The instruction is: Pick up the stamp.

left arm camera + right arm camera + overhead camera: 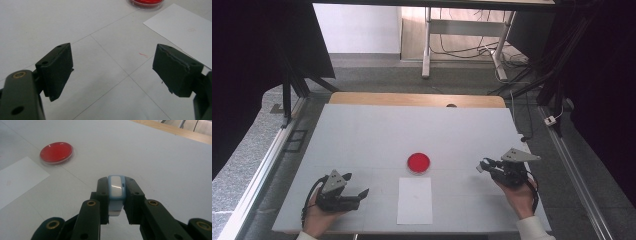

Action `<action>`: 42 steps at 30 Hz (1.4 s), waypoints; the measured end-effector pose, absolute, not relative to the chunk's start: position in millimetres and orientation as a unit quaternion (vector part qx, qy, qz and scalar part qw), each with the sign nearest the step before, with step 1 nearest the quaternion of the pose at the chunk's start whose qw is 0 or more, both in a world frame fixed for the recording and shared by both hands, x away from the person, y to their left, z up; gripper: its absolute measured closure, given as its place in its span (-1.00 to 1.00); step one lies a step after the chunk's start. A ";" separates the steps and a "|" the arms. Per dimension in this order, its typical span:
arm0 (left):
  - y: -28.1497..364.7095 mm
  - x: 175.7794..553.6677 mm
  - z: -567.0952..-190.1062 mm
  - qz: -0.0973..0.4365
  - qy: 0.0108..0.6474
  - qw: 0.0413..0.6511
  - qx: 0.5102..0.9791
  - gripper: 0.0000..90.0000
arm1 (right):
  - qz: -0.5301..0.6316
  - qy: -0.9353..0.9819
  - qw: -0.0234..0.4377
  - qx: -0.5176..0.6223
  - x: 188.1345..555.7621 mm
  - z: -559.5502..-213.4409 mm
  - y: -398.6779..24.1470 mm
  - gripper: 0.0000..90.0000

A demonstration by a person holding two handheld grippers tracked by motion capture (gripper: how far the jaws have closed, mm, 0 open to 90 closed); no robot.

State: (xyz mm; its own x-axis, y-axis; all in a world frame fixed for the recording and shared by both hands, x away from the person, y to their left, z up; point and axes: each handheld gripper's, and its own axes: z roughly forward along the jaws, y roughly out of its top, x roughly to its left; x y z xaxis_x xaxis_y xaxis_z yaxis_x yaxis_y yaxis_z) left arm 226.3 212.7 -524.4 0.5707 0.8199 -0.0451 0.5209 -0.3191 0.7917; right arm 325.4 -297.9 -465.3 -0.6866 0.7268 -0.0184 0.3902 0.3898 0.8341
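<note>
A round red dish (418,162) sits near the middle of the white table (377,135), with a white sheet of paper (415,200) just in front of it. My right gripper (482,165) hovers at the right of the dish, pointing toward it, shut on a small light-blue and white block (116,192). The dish (56,152) lies ahead and to the left in the right gripper view, the paper (17,178) nearer. My left gripper (362,195) rests low at the front left, open, nothing between its pads (58,70). The dish's edge (147,3) and paper (183,30) lie beyond it.
A wooden strip (417,99) runs along the table's far edge. Dark stands and cables flank both sides, and a desk frame (428,45) stands behind. A small red mark (143,55) is on the table surface near the paper.
</note>
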 end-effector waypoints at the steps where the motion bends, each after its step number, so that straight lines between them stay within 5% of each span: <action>1: 212.6 226.3 -524.4 0.187 0.424 0.400 0.791 -0.63 | 0.434 0.810 0.195 0.342 325.1 -465.4 -296.2 0.67; 42: 210.1 226.0 -524.2 0.188 0.421 0.403 0.790 -0.63 | 0.475 0.819 0.158 0.279 310.0 -457.3 -232.3 0.66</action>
